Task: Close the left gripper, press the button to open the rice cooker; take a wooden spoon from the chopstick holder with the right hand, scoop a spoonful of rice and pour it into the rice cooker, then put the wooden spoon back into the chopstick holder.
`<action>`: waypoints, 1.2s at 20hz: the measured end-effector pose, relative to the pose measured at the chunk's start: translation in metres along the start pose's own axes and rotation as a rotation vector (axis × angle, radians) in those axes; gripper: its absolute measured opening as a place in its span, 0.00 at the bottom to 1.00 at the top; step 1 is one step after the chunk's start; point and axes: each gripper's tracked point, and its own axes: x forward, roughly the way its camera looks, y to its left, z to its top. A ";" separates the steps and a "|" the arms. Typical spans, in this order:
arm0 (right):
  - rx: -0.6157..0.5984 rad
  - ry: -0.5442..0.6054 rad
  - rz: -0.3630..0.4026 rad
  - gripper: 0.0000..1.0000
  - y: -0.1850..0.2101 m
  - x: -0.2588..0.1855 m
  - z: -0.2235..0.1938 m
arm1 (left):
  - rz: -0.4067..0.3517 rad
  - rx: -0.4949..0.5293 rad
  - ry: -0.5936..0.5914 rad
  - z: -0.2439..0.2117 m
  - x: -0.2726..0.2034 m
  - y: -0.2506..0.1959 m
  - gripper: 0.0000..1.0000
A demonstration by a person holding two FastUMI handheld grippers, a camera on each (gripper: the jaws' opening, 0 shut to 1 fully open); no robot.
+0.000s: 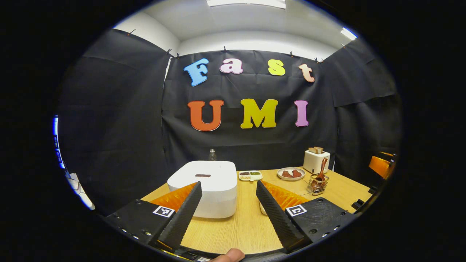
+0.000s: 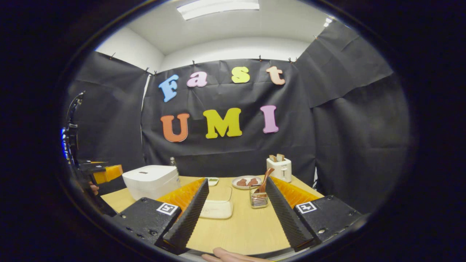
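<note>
The rice cooker serves as the reference landmark. It stands on the bench with its lid down and the dark button strip on top of the lid, toward the near edge.

Left claw: both fingers stand wide apart and hold nothing. The task calls for them to be brought together before the press, a step not yet done. In the left gripper view the rice cooker lies straight ahead and slightly left of the finger gap, near the left finger, with the button higher than the fingertips. Judgement: the coming move is a closing of the fingers, then a short forward and upward reach, ending in a downward push on the button. The left claw is much the nearer of the two to the rice cooker.

To the right of the rice cooker, just beside it, lies a shallow white container, probably the rice supply; its contents cannot be resolved.

Farther right of the rice cooker stands the wire chopstick holder. The wooden spoon stands in it, bowl down, its long axis near upright with the handle leaning up and to the right.

Right claw: fingers wide apart, holding nothing. The chopstick holder lies ahead, between the fingertips, toward the right finger, so this claw is the nearer one to the spoon.
</note>
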 end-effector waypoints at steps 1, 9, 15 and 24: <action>-0.003 -0.004 0.003 1.00 0.002 -0.001 0.001 | -0.006 -0.019 -0.006 0.001 -0.005 -0.003 0.95; -0.009 0.000 0.044 1.00 0.021 -0.005 0.001 | -0.100 0.017 -0.015 -0.001 -0.031 -0.043 0.94; -0.092 -0.021 0.009 0.94 0.016 -0.009 0.017 | -0.051 0.039 -0.067 0.010 -0.044 -0.027 0.95; -0.106 -0.025 -0.027 1.00 0.011 -0.005 0.023 | -0.051 -0.022 -0.103 0.023 -0.049 -0.005 0.96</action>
